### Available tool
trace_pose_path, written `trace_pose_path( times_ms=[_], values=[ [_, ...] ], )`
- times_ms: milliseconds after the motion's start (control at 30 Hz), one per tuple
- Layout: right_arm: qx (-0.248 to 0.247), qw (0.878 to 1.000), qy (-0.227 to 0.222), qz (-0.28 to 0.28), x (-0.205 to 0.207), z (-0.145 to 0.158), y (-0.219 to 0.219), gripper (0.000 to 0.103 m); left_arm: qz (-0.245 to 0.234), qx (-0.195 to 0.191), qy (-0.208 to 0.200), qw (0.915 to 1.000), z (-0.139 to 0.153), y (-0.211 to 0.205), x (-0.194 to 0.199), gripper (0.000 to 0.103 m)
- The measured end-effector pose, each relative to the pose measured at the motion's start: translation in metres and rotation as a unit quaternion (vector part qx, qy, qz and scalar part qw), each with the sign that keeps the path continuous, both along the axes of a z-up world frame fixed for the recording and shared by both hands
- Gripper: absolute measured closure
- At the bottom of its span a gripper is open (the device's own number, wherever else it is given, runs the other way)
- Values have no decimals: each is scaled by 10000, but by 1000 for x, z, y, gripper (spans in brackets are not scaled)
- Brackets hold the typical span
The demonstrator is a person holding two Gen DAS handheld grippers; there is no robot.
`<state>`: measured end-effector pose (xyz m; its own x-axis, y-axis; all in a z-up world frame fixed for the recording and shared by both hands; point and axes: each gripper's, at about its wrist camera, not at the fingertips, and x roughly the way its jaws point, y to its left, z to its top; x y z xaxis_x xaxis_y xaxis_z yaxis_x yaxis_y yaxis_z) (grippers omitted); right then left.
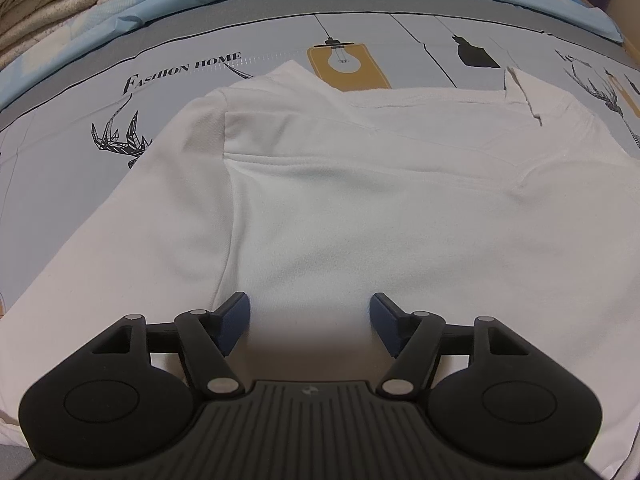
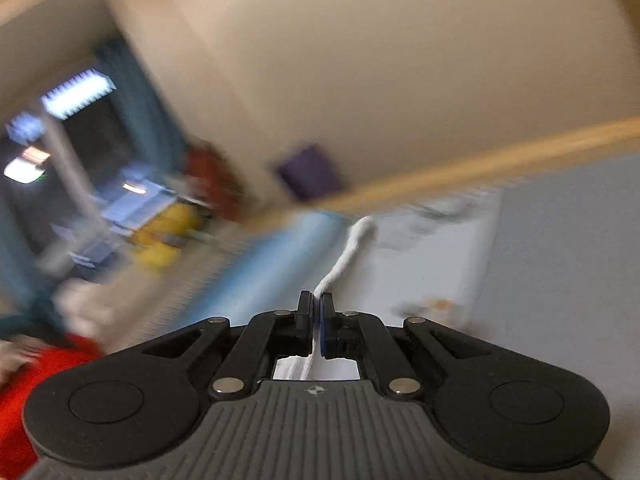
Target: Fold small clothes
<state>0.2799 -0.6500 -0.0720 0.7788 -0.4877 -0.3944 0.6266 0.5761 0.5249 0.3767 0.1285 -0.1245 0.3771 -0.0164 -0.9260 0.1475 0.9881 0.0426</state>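
Note:
A white garment (image 1: 340,200) lies spread on a printed bedsheet (image 1: 80,128), its left part folded over along a straight crease. My left gripper (image 1: 310,322) hovers over the garment's near part, jaws wide open, nothing between the blue pads. In the blurred right wrist view my right gripper (image 2: 316,314) is shut on a thin edge of white fabric (image 2: 348,252), which trails forward from the jaws and also shows behind them. That view looks over the bed towards the room.
Folded beige blankets (image 1: 44,4) sit at the bed's far left. A wooden bed edge (image 2: 480,164) runs across the right wrist view, with a beige wall behind. A person's red sleeve (image 2: 24,376) is at the lower left. Blurred furniture stands beyond.

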Motion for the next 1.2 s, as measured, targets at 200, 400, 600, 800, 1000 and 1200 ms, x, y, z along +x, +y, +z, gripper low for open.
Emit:
trace_pose_path(
  times_ms=[200,400,600,800,1000,1200],
  values=[
    [1367,9609,2339,-578,0,-89,-29,102,20,-20,12,10000,0,2,-1,31],
    [663,9387,3017,-1528,-2,-53,-14,88,228,-229,25,9995,5,12,2,31],
    [58,9801,1689,1039,41,-3,74,87,896,-463,-568,9933,28,37,11,31],
    [-282,8951,1752,4089,97,-3,209,78,1759,-607,-957,9779,38,71,22,42],
    [-263,8550,2350,4617,138,-32,271,75,1865,-607,-1177,9735,36,82,35,48],
    [-725,8194,2798,4950,161,-59,311,69,1663,-746,-1084,9773,20,86,51,43]
  ],
)
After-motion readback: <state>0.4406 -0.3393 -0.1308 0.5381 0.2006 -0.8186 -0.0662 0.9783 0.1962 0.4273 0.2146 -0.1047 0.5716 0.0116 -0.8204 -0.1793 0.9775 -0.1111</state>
